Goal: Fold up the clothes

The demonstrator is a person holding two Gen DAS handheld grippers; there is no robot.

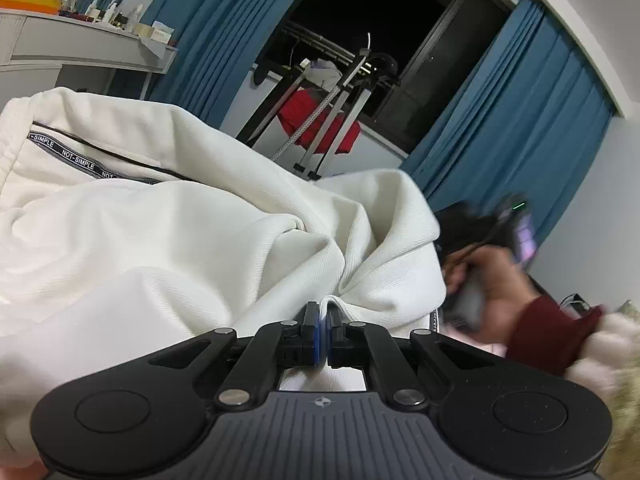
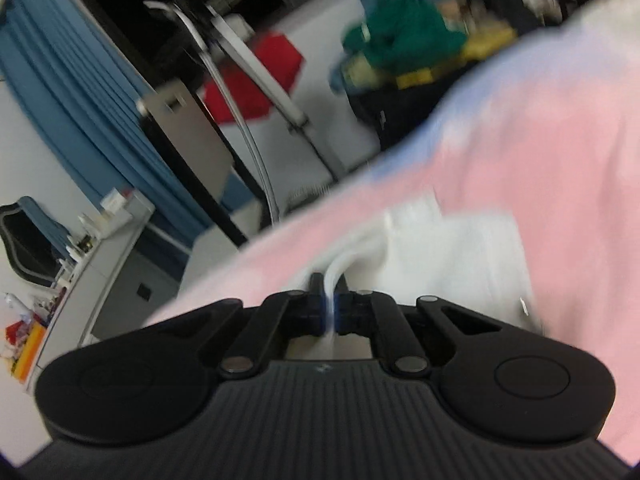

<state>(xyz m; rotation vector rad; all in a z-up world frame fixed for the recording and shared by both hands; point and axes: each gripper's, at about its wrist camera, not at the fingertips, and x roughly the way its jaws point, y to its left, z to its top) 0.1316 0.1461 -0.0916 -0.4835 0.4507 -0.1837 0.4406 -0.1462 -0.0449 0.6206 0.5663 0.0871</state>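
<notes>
The left gripper (image 1: 323, 316) pinches a fold of the white garment (image 1: 168, 232), which billows toward 10 o'clock. The right gripper (image 2: 330, 294) clamps white cloth (image 2: 452, 256) over pink bedding (image 2: 540, 168). At 12 o'clock stands a drying rack (image 1: 336, 96).

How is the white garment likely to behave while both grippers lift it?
The white garment, pinched in the left gripper, drapes in deep folds: probably floppy. Its ribbed knit looks thick, so likely weighty. The right gripper also pinches white cloth.
</notes>
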